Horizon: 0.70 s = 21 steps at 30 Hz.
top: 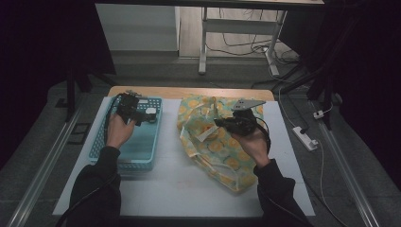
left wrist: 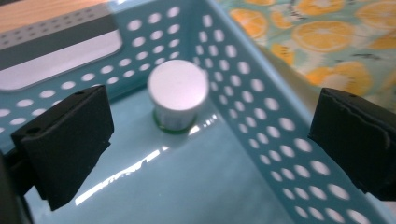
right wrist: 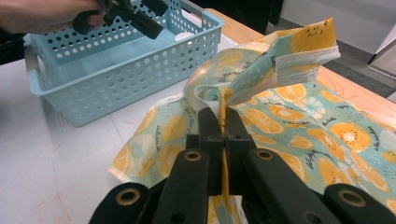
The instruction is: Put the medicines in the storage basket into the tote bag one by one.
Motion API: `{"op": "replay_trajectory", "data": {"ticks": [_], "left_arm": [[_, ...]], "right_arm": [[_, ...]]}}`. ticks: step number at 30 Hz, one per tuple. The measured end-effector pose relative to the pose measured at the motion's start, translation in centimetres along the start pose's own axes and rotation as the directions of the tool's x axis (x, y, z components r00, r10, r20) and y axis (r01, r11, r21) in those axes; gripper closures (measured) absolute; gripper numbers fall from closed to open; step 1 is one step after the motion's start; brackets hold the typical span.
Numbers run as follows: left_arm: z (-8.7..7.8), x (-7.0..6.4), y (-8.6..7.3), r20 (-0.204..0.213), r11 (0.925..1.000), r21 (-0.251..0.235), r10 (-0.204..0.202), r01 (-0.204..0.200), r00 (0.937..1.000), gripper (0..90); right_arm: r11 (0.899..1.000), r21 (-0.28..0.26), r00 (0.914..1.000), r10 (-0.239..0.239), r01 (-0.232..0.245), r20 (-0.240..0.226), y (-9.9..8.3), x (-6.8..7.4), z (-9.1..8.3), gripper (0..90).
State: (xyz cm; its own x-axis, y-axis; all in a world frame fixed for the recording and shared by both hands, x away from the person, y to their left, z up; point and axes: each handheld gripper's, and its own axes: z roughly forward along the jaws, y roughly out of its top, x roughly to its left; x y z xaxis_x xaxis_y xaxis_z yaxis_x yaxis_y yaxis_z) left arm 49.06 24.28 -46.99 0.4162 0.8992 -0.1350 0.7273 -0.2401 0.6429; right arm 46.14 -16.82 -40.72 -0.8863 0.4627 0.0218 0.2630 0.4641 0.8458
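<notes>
Here we saw a person at a white table (top: 179, 189) with a two-jaw gripper in each hand. The left gripper (top: 142, 115) was held above the far end of a light blue perforated basket (top: 101, 137) that stood on the left side of the table. In the left gripper view its jaws were spread wide apart and held nothing; between them, farther off, a small white round container (left wrist: 178, 91) with a green edge at its bottom stood upright on the basket floor, in the corner and just beside the perforated wall. The jaws did not touch this container. The right gripper (top: 222, 124) was over a bag of cloth with an orange-slice print (top: 222, 156), which lay on the table just to the right of the basket. In the right gripper view the jaws were pressed together on a fold of this cloth bag (right wrist: 299, 116), near its white-trimmed edge, and the pinched part was lifted a little above the rest, which remained flat on the table. The same view showed the basket (right wrist: 116, 79) behind the bag, with the left gripper (right wrist: 135, 18) over it. We could not tell whether something was inside the bag.
</notes>
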Motion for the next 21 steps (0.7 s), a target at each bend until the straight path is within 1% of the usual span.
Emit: {"op": "replay_trajectory", "data": {"ticks": [2,4,9,12,14,18,20,21], "left_arm": [[0.4,0.2,0.1,-0.006,0.9999,0.011,-0.005,0.006,1.0,0.0],[0.8,0.3,0.3,-0.019,0.9996,0.028,0.001,0.0,0.9998,0.0],[2.0,0.5,0.8,-0.026,0.9983,0.059,0.003,-0.001,0.9997,0.5],[2.7,0.7,1.1,-0.03,0.9962,0.086,0.015,-0.012,0.9994,1.1],[3.1,0.7,1.2,-0.033,0.9955,0.095,0.012,-0.009,0.9994,1.2],[3.6,0.7,1.4,-0.041,0.9933,0.113,0.029,-0.024,0.9987,4.4],[3.9,0.6,1.4,-0.052,0.9917,0.123,0.044,-0.037,0.9977,8.7],[4.0,0.6,1.4,-0.053,0.9914,0.126,0.044,-0.037,0.9977,11.7]], "right_arm": [[1.0,0.0,1.0,0.0,0.0,0.0,0.0,0.0,0.0,89.7],[1.0,0.001,1.0,0.0,0.0,0.0,0.0,0.0,0.0,89.7],[1.0,0.001,1.0,-0.001,0.001,-0.001,0.0,0.0,0.0,89.7],[1.0,0.0,1.0,-0.002,0.002,-0.001,0.0,0.0,0.0,89.7],[1.0,-0.001,1.0,-0.002,0.002,-0.001,0.0,0.0,0.0,89.7],[1.0,-0.001,1.0,-0.003,0.003,0.0,0.0,0.0,0.0,89.7],[1.0,0.0,1.0,-0.003,0.003,0.0,0.0,0.0,0.0,89.7],[1.0,0.0,1.0,-0.004,0.004,0.0,0.1,0.1,0.0,89.7]]}}
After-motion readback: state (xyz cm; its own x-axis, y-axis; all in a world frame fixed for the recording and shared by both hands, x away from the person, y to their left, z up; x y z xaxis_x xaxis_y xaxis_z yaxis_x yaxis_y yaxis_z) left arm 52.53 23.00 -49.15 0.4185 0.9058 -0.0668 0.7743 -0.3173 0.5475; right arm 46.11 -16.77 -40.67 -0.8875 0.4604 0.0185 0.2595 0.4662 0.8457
